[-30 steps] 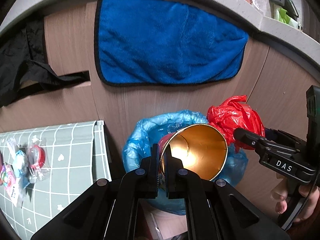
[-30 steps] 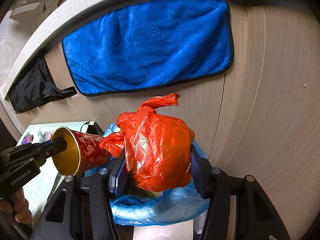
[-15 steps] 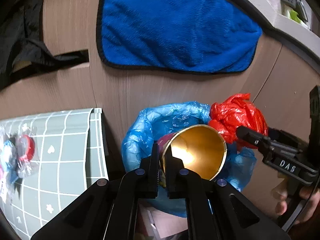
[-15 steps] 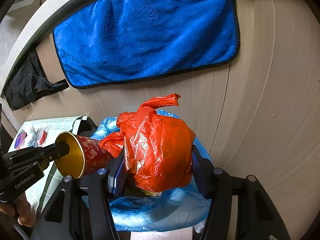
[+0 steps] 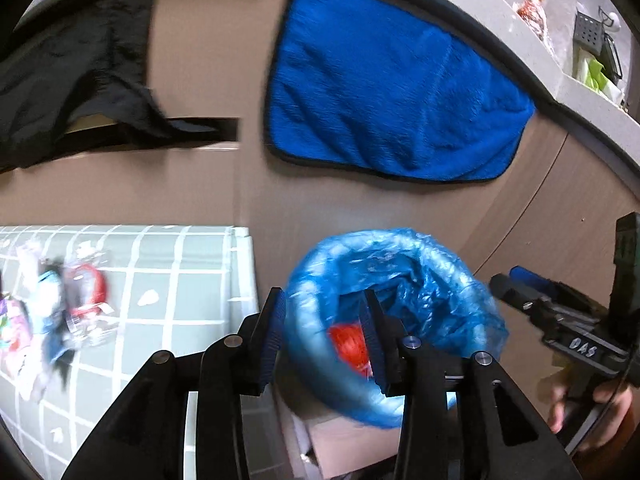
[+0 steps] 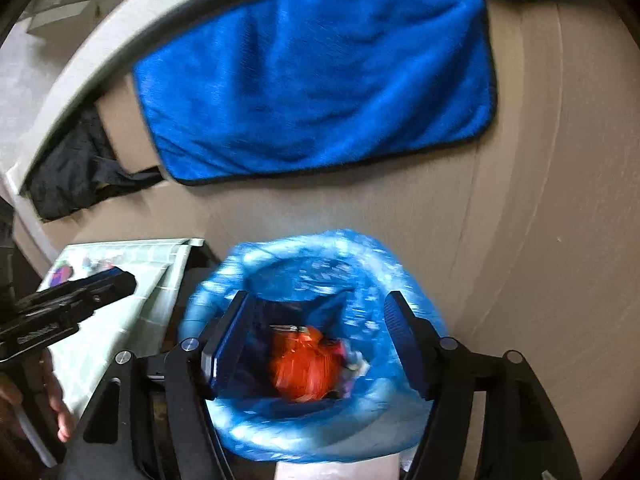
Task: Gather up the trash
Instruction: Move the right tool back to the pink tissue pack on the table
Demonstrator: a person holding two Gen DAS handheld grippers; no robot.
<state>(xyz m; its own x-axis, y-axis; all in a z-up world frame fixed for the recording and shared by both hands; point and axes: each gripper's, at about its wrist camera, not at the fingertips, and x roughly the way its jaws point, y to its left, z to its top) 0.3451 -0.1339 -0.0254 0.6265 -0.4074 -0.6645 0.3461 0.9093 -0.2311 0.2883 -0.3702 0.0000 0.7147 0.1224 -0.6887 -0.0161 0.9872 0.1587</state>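
Observation:
A bin with a blue liner stands below both grippers, against the cabinet front. The red plastic bag lies inside the blue liner, also visible in the left wrist view as the red bag. My left gripper hovers over the bin's left rim, its jaws opening and holding nothing. My right gripper is over the bin mouth, jaws opening wide and also holding nothing. Each gripper shows in the other's view: the right gripper and the left gripper. The red and gold cup is not clearly visible.
A blue towel and a black cloth hang on the brown cabinet front. Left of the bin is a table with a green checked cloth bearing several small wrapped items. A person's hand holds the right gripper.
Both grippers opened. The red bag dropped out of the right gripper into the bin, and the cup left the left gripper. The left gripper shifted left towards the table.

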